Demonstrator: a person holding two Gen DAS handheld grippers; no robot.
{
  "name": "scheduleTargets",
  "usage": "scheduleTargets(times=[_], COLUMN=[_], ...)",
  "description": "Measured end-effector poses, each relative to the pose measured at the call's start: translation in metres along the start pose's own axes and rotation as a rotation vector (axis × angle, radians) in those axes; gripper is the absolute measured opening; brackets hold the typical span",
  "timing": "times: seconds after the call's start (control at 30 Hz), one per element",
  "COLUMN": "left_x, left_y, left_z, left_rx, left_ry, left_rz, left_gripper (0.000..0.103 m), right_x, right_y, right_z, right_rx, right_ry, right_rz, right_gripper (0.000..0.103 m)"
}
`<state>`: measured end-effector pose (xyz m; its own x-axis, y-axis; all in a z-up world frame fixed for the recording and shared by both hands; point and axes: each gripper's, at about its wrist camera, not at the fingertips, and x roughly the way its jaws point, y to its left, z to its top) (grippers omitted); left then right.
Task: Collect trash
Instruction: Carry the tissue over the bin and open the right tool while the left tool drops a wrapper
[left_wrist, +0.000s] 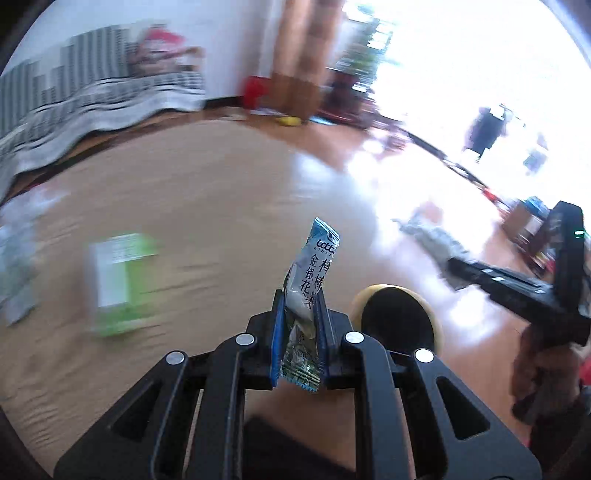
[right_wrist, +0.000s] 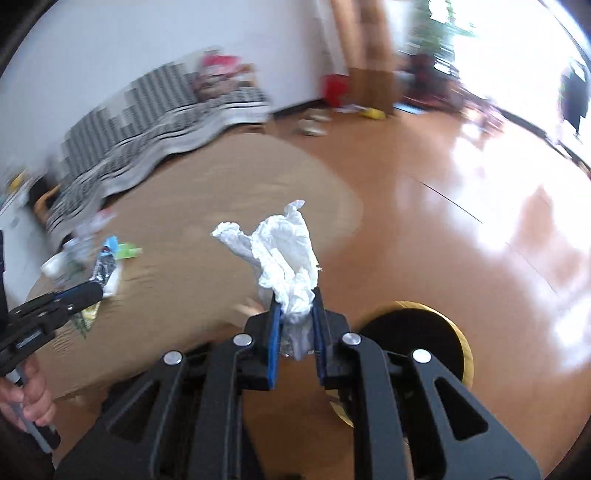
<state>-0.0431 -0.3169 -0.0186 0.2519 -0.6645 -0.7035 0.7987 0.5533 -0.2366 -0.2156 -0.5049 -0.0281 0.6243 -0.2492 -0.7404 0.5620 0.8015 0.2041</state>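
My left gripper (left_wrist: 299, 306) is shut on a blue-and-white snack wrapper (left_wrist: 314, 266) that stands up between its blue pads. My right gripper (right_wrist: 297, 306) is shut on a crumpled white tissue (right_wrist: 284, 251). Both hang over the near edge of a round brown table (left_wrist: 207, 206). A round bin with a black mouth and a yellow rim (left_wrist: 360, 295) stands on the floor just right of the left gripper. In the right wrist view the bin's rim (right_wrist: 463, 354) lies low and right of the fingers. The right gripper (left_wrist: 458, 273) also shows blurred at the right of the left wrist view.
A green-and-white box (left_wrist: 118, 280) lies on the table, with more litter (right_wrist: 125, 251) at its left edge. The left gripper (right_wrist: 85, 293) and a hand (right_wrist: 33, 398) enter from the left. A striped sofa (right_wrist: 155, 110) lies behind, with glossy wooden floor (right_wrist: 480, 206) to the right.
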Motion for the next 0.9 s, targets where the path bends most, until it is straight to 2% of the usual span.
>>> scheduleTargets(times=[0.07,0.2,0.27,0.5,0.63,0.7,0.73,0.77,0.8,0.83,0.9], left_x=[0.026,0.082,0.109,0.173,0.195,0.205,0.210,0.212,0.216,0.216,0.210], left_y=[-0.037,-0.101,-0.122,-0.157,-0.153,-0.149,-0.147,-0.147,-0.148,-0.146,-0.138], left_z=[0.000,-0.013,-0.023,-0.049,-0.053,-0.055,-0.056,-0.057,-0.055,-0.055,-0.052], left_rx=[0.051,0.120,0.137,0.173,0.153,0.139,0.137,0.135,0.132,0.124,0.117], left_ry=[0.024,0.098,0.146,0.238,0.271,0.282,0.290,0.294,0.295,0.285,0.273], left_rz=[-0.065,-0.183,-0.212,-0.223,-0.208,-0.199,-0.190,-0.184,-0.177,-0.169,-0.165], left_gripper=[0.014,0.014,0.014,0.015,0.015,0.018,0.021,0.036,0.059,0.068,0.074], right_x=[-0.009,-0.019,-0.019,-0.007,0.006,0.013,0.014,0.009,0.010,0.011,0.013], right_y=[-0.040,-0.091,-0.113,-0.148,-0.152,-0.149,-0.149,-0.151,-0.152,-0.152,-0.154], right_z=[-0.012,-0.036,-0.047,-0.069,-0.066,-0.062,-0.063,-0.068,-0.069,-0.070,-0.071], right_rx=[0.070,0.155,0.185,0.251,0.265,0.266,0.267,0.269,0.273,0.277,0.279], right_ry=[-0.001,0.006,0.011,0.034,0.041,0.044,0.046,0.046,0.047,0.049,0.057], right_rz=[-0.046,-0.095,-0.108,-0.105,-0.095,-0.092,-0.092,-0.092,-0.090,-0.088,-0.088], right_gripper=[0.016,0.016,0.016,0.016,0.016,0.016,0.016,0.016,0.016,0.016,0.016])
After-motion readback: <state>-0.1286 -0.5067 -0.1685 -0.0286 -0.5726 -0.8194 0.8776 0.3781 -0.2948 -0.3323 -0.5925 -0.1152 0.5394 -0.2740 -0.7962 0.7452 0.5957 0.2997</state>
